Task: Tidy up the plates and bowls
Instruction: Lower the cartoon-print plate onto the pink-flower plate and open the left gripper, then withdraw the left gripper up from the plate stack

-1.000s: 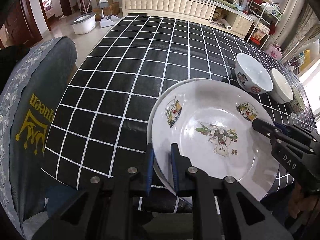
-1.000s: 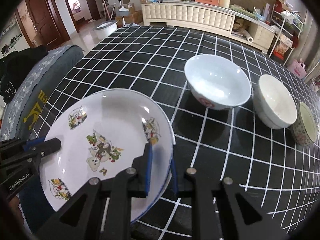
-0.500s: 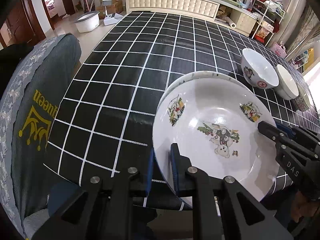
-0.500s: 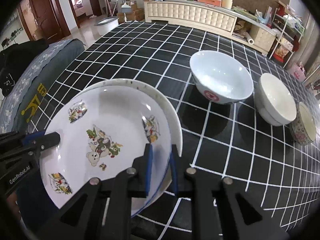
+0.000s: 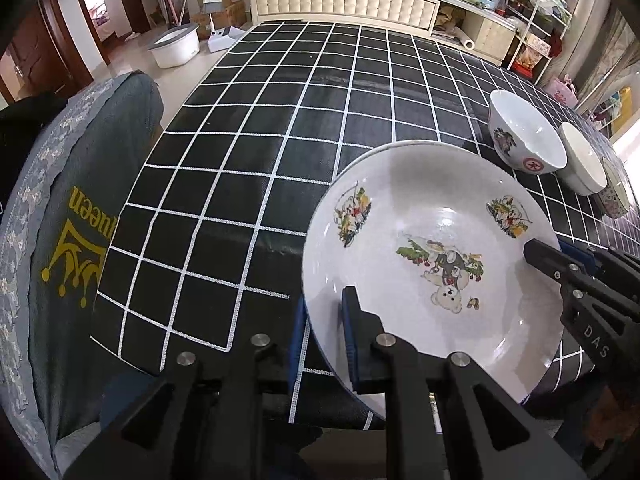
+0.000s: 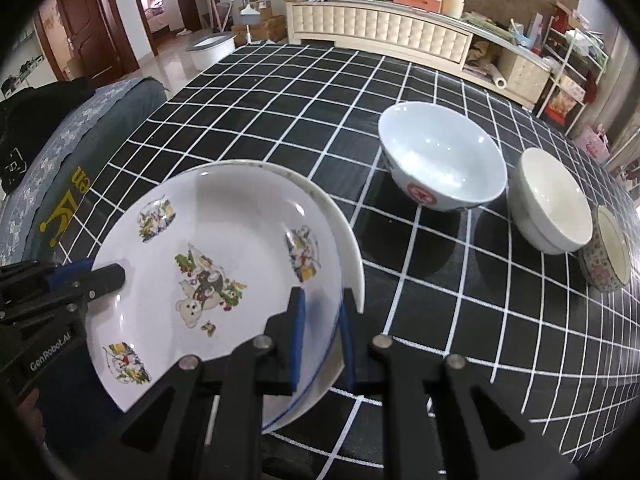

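Right wrist view: both the left gripper [image 6: 116, 276] and right gripper [image 6: 322, 320], clamped on the white cartoon-printed plate [image 6: 224, 264], have brought it over the plain white plate [image 6: 352, 256], nearly stacked.

place: home living room | cues: tufted sideboard [image 6: 380, 32], wooden doors [image 6: 84, 28], checked tablecloth [image 6: 280, 92]
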Demonstrator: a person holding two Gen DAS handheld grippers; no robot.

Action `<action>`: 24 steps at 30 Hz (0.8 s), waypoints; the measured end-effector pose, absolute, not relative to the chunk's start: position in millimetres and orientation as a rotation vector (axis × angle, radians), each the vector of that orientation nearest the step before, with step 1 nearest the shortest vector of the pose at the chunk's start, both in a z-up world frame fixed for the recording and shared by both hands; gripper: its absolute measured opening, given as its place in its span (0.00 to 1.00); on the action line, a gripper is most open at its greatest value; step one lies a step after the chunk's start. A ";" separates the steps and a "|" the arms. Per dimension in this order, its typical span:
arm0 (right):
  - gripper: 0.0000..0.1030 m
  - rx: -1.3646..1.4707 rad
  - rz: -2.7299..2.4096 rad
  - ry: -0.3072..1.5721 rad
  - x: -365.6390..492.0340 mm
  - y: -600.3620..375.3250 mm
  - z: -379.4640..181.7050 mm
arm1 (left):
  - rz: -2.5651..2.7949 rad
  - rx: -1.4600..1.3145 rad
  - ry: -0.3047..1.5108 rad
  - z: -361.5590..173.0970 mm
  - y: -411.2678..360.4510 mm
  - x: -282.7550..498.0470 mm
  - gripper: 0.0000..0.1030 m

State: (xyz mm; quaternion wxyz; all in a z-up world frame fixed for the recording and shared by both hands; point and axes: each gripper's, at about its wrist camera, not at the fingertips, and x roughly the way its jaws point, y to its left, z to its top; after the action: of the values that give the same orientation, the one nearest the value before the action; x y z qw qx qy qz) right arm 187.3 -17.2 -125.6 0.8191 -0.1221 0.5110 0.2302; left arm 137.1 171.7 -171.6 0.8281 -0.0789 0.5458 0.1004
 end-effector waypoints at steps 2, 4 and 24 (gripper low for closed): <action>0.20 -0.258 0.504 1.102 190.6 -17.6 -125.4 | 0.209 -0.171 1.164 -172.3 172.4 138.2 0.15; 0.20 -0.235 0.509 1.127 194.5 -19.5 -125.1 | 0.206 -0.180 1.169 -173.2 173.1 139.3 0.15; 0.69 -0.185 0.461 1.052 189.1 -39.6 -93.1 | 0.175 -0.162 1.048 -137.5 159.6 131.7 0.27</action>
State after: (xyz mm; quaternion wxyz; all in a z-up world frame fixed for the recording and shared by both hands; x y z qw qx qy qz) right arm 189.1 -39.6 -93.1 0.8355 -0.0875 0.4968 0.2178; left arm 131.7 159.6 -137.5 0.8589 -0.0774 0.4993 0.0834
